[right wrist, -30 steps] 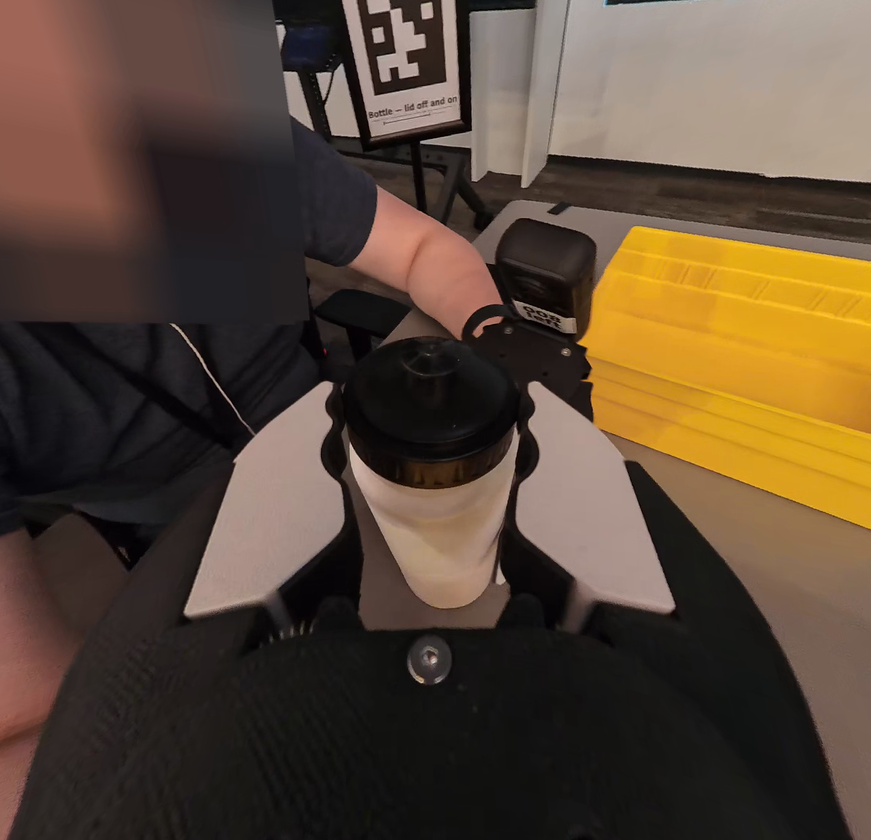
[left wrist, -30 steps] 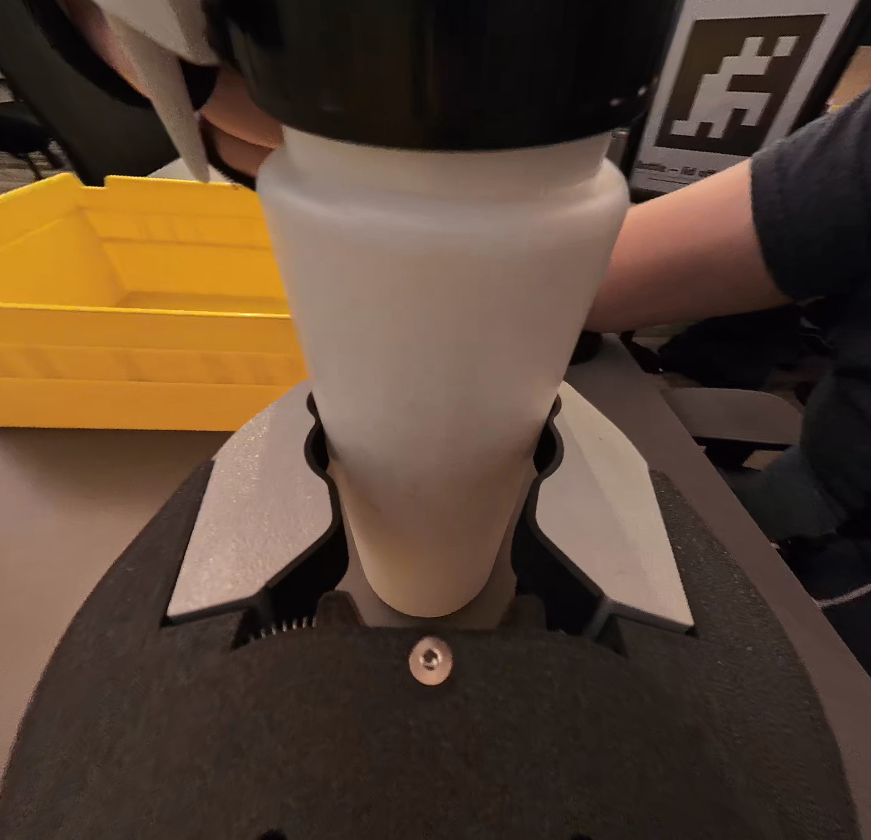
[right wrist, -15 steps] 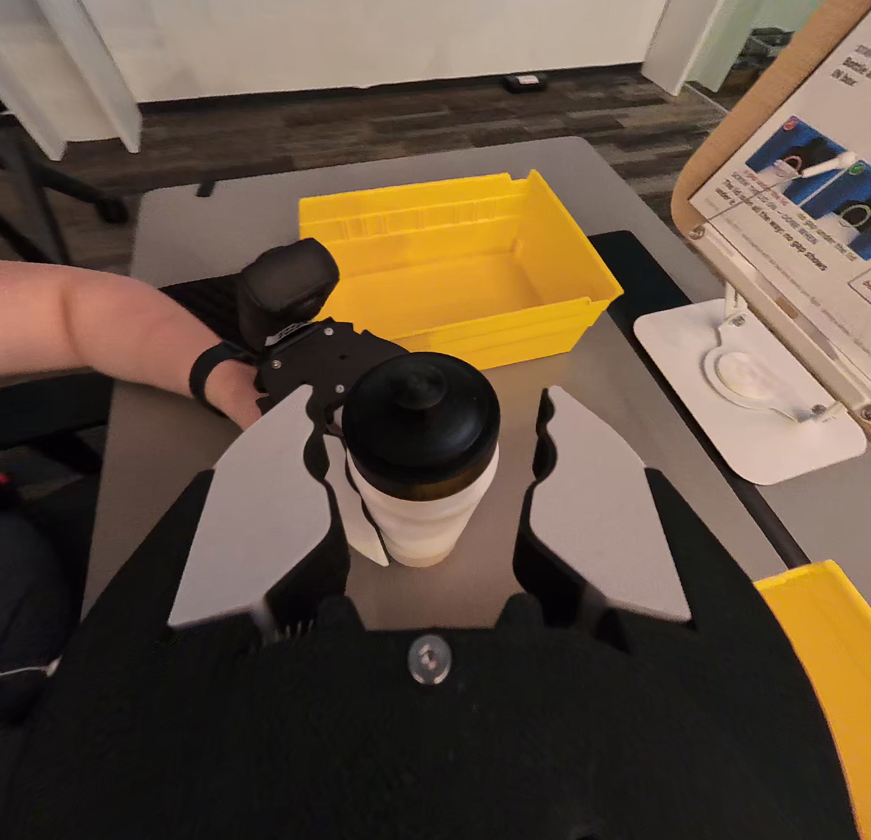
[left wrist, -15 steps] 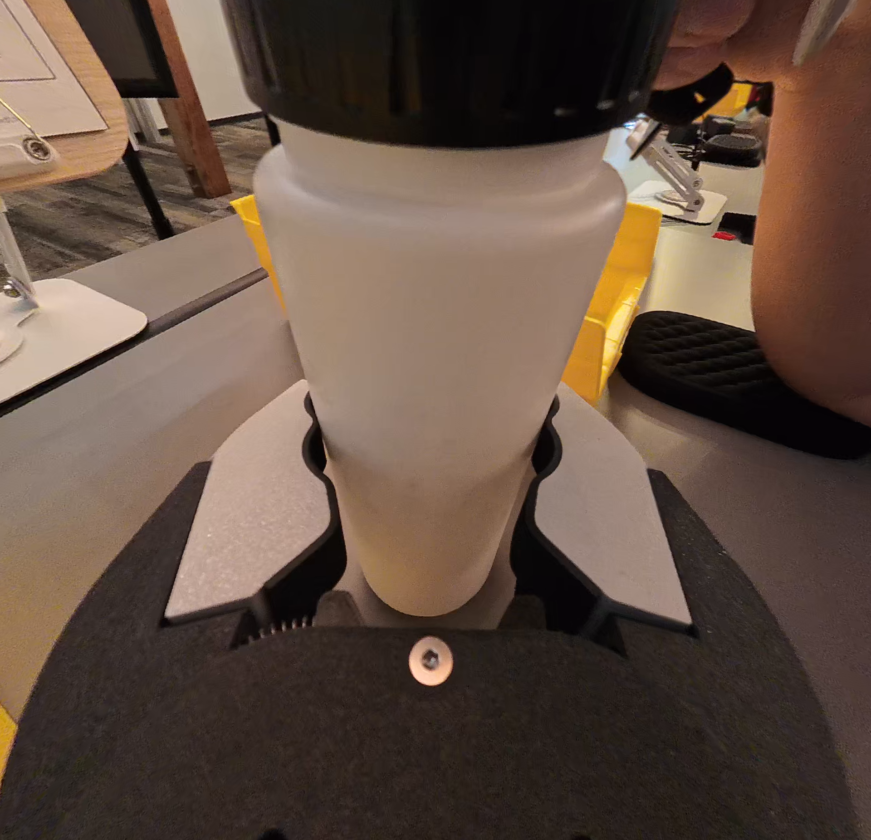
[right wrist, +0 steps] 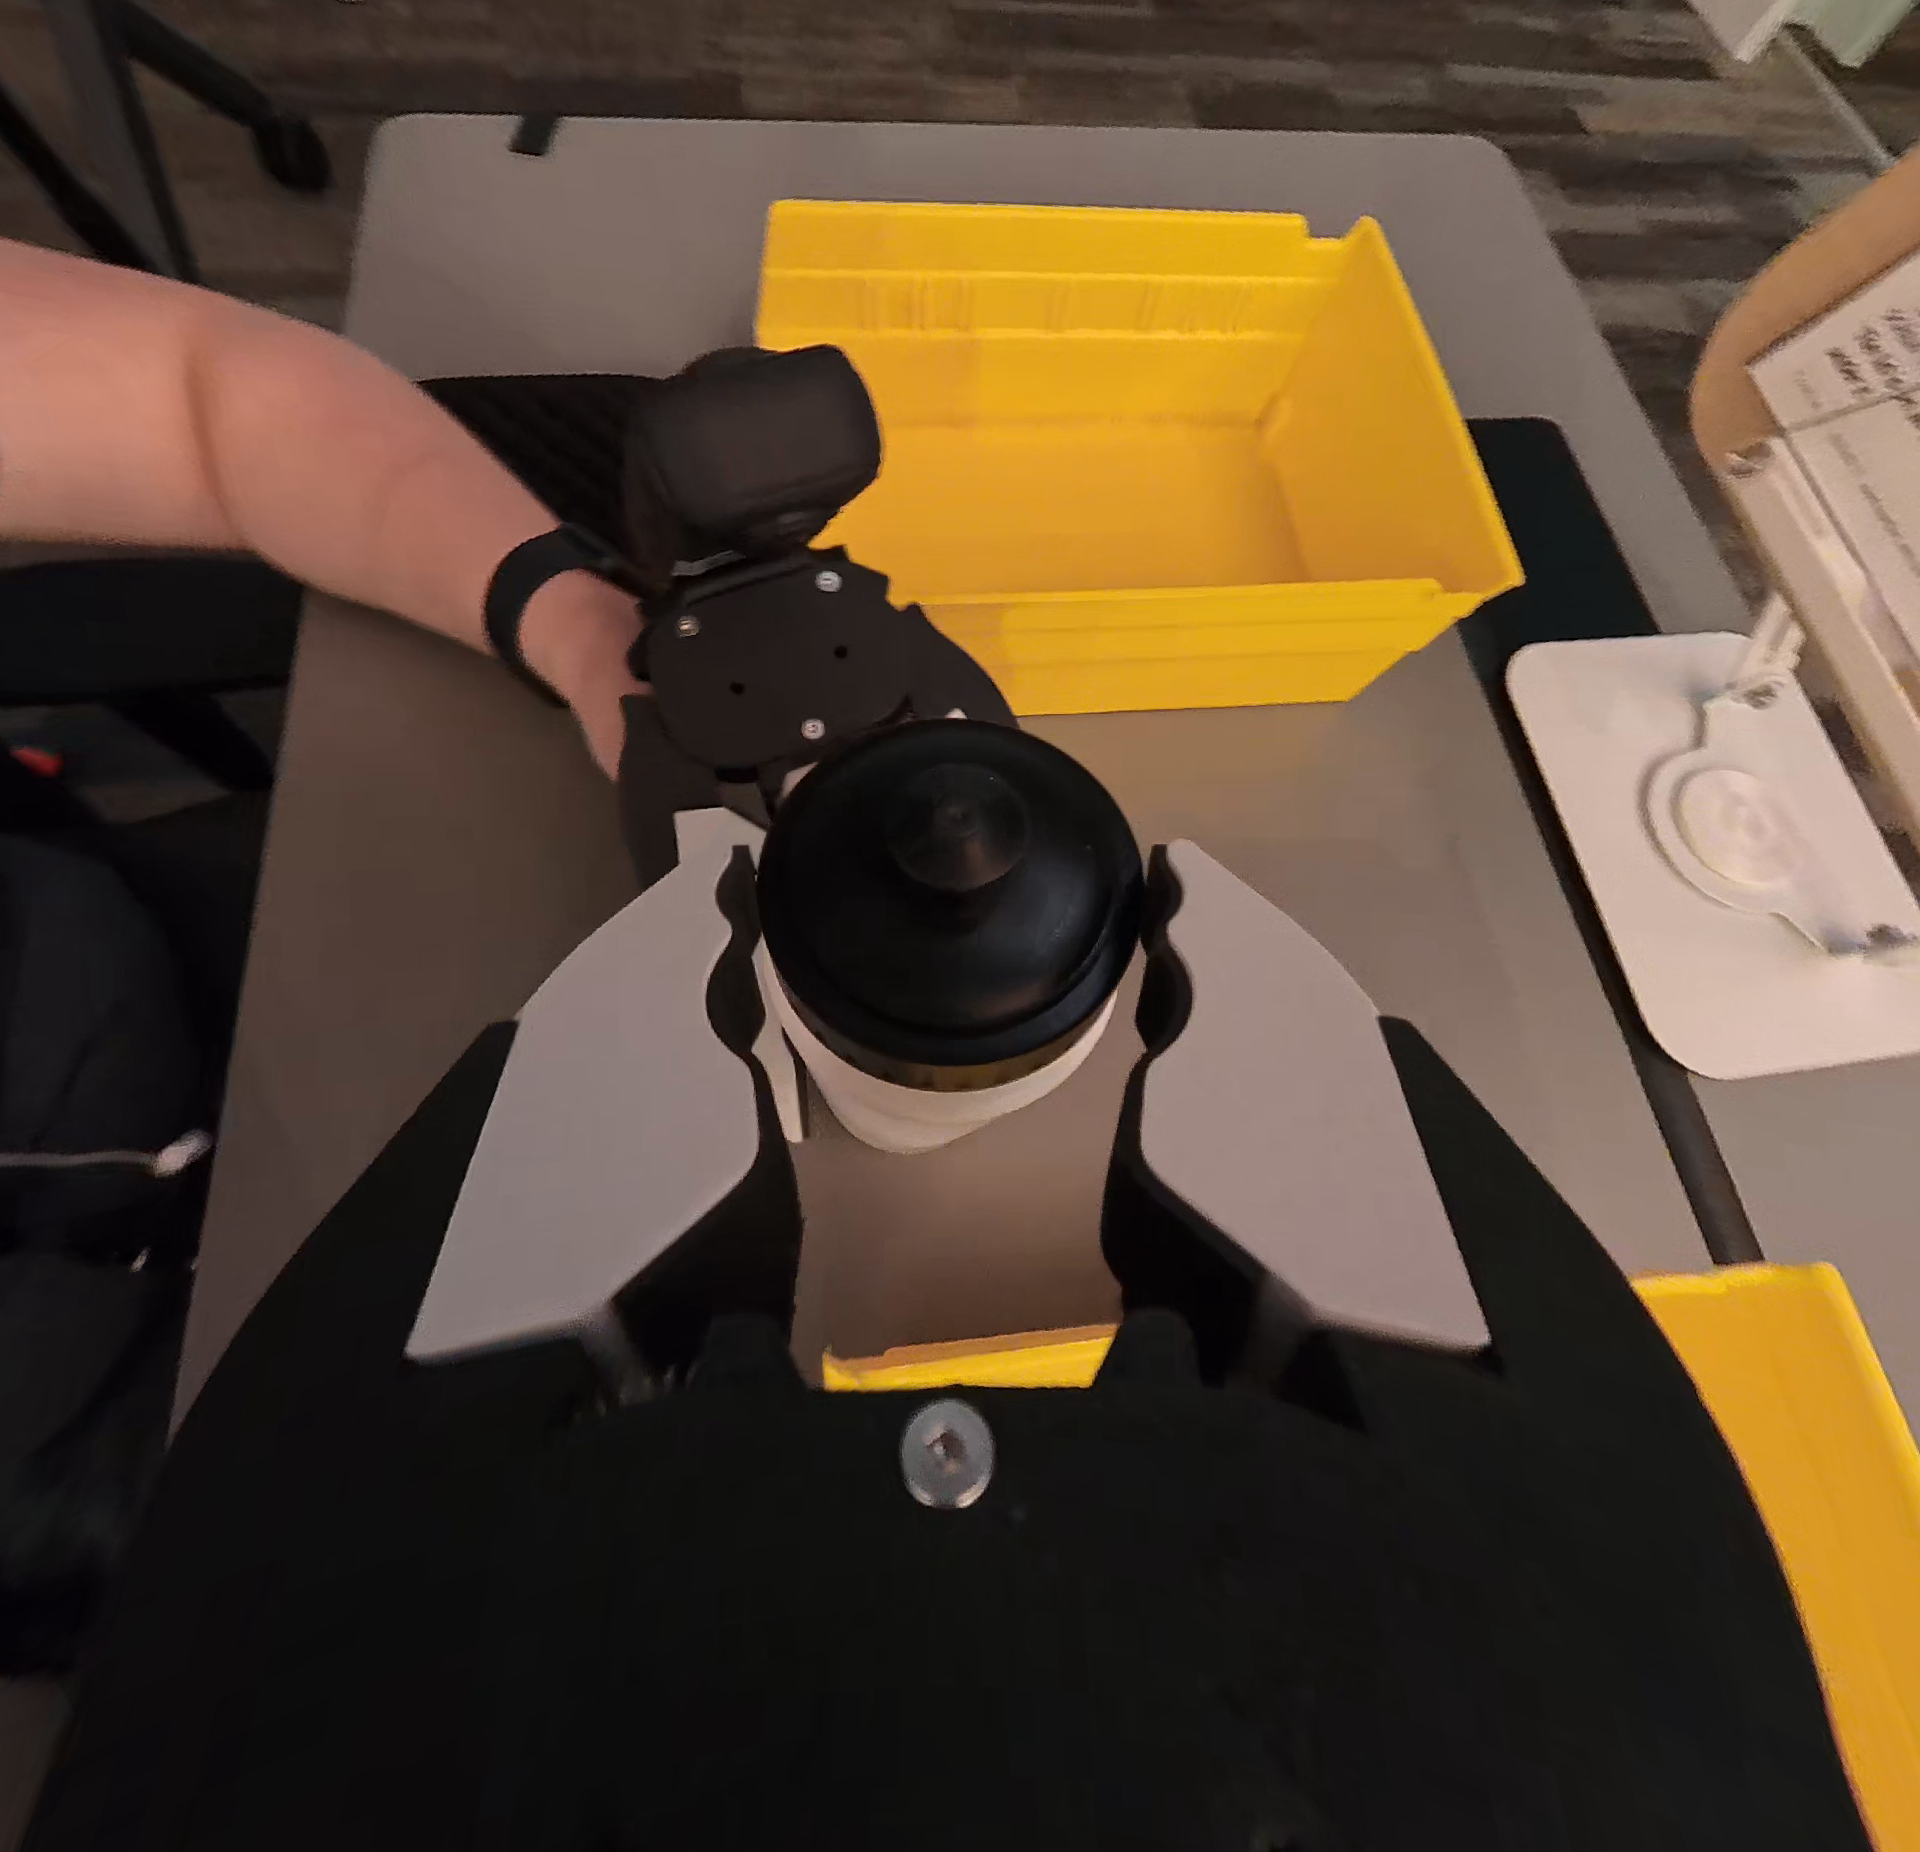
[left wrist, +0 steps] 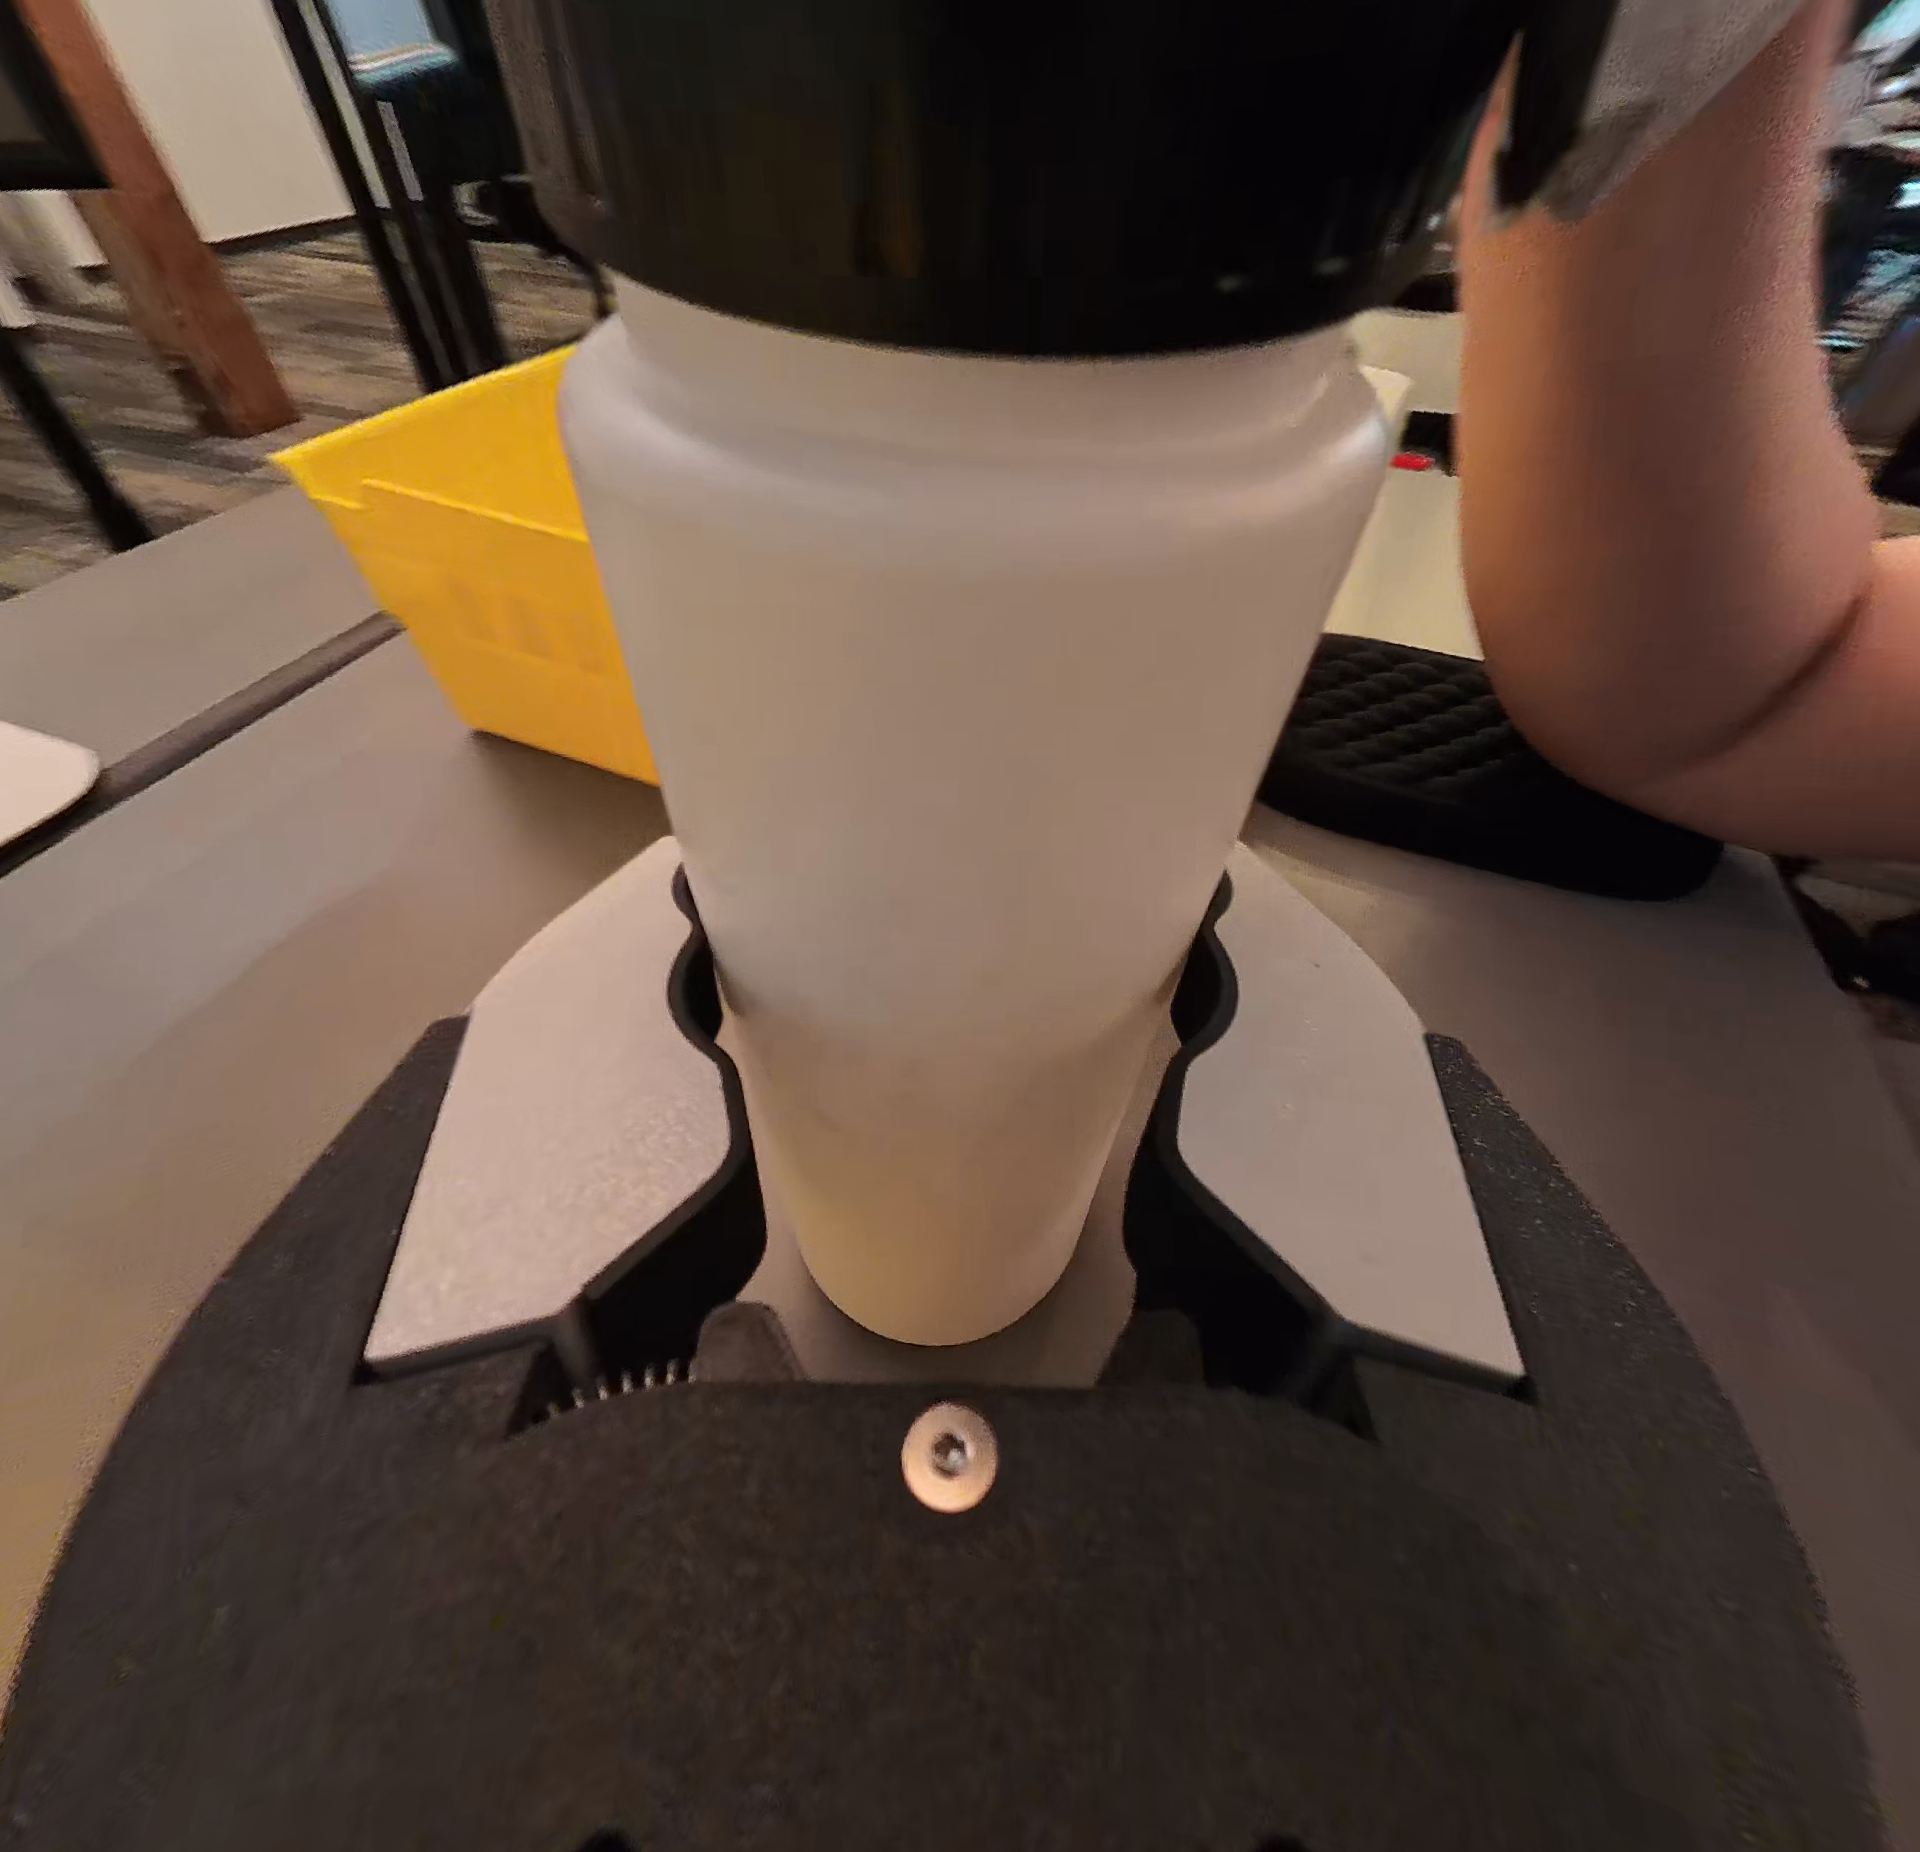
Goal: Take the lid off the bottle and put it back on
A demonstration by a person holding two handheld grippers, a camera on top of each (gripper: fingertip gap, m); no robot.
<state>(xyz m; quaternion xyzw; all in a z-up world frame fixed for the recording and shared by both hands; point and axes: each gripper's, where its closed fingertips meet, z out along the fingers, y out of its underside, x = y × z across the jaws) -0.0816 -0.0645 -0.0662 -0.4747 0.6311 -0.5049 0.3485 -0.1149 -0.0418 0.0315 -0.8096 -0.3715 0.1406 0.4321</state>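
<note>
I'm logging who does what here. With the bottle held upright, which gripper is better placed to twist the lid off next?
Right. The right gripper brackets the black lid from above, while the left gripper is clamped on the white bottle, steadying it.

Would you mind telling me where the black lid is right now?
The black lid sits on the white bottle, centred in the right wrist view between the right hand-held gripper fingers, just in front of the yellow bin.
</note>
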